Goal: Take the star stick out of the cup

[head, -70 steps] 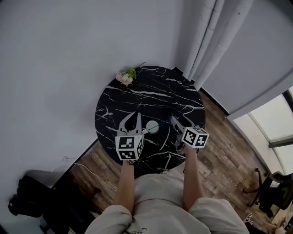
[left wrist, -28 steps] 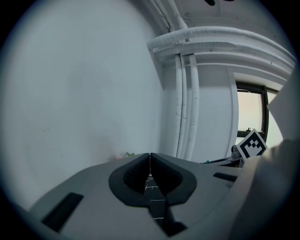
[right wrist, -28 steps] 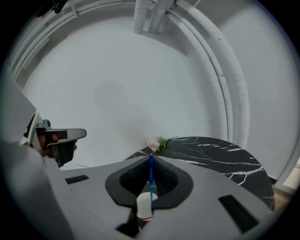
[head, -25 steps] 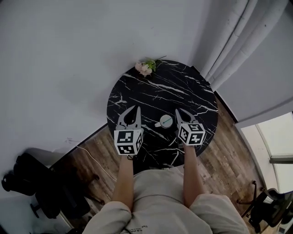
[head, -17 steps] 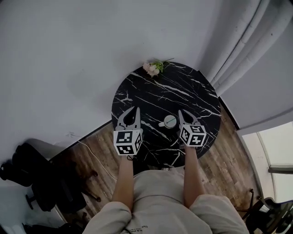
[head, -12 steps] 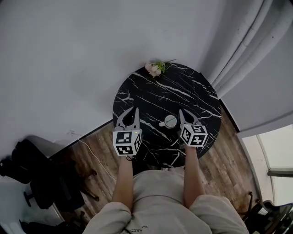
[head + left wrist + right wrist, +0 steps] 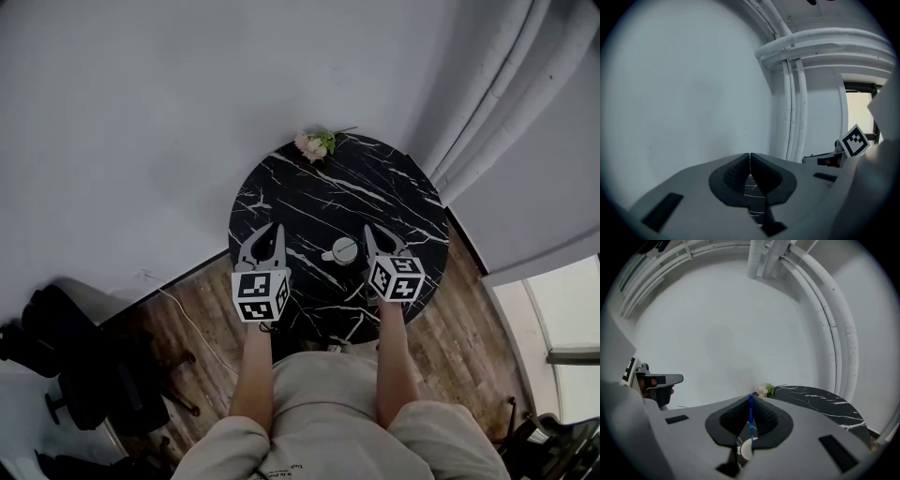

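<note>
A white cup (image 7: 344, 249) stands near the front of the round black marble table (image 7: 356, 187). My right gripper (image 7: 367, 231) hovers just right of it. In the right gripper view its jaws (image 7: 750, 397) are shut on the thin blue star stick (image 7: 750, 420). The stick runs down from the jaw tips toward the cup (image 7: 746, 449) below, and its star end is hidden. My left gripper (image 7: 270, 232) hangs over the table's front left edge. Its jaws (image 7: 750, 154) are shut with nothing between them.
A small bunch of flowers (image 7: 316, 143) lies at the table's far edge by the white wall. Curtains (image 7: 497, 103) hang at the right. A dark chair (image 7: 56, 356) and a cable (image 7: 202, 328) sit on the wooden floor at the left.
The head view has drifted, so the table sits a little differently in the frame. Both grippers keep their places beside the cup. Before that, the right gripper swung from slanted to pointing forward.
</note>
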The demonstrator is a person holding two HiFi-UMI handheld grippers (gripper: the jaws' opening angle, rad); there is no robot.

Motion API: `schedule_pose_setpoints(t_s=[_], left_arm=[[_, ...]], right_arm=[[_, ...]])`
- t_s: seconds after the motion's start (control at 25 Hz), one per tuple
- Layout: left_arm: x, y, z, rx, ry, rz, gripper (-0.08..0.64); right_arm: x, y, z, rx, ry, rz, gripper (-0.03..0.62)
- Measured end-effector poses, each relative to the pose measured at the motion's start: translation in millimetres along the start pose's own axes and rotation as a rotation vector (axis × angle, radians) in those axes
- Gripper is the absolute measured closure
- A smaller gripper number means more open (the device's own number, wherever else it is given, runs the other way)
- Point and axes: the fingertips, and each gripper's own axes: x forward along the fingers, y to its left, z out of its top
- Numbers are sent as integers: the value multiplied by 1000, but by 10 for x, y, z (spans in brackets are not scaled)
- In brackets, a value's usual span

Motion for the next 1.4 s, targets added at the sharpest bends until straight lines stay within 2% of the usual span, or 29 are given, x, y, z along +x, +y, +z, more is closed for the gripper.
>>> schedule_pose_setpoints(t_s=[0.56,1.4], left_arm=[[-58,-203,-5,11,5,-8,537],[-102,-526,37,60,4,-43,537]], right_arm=[[-191,71,250,-33,-42,41,549],[-525,-3,569,-64,-101,41,549]])
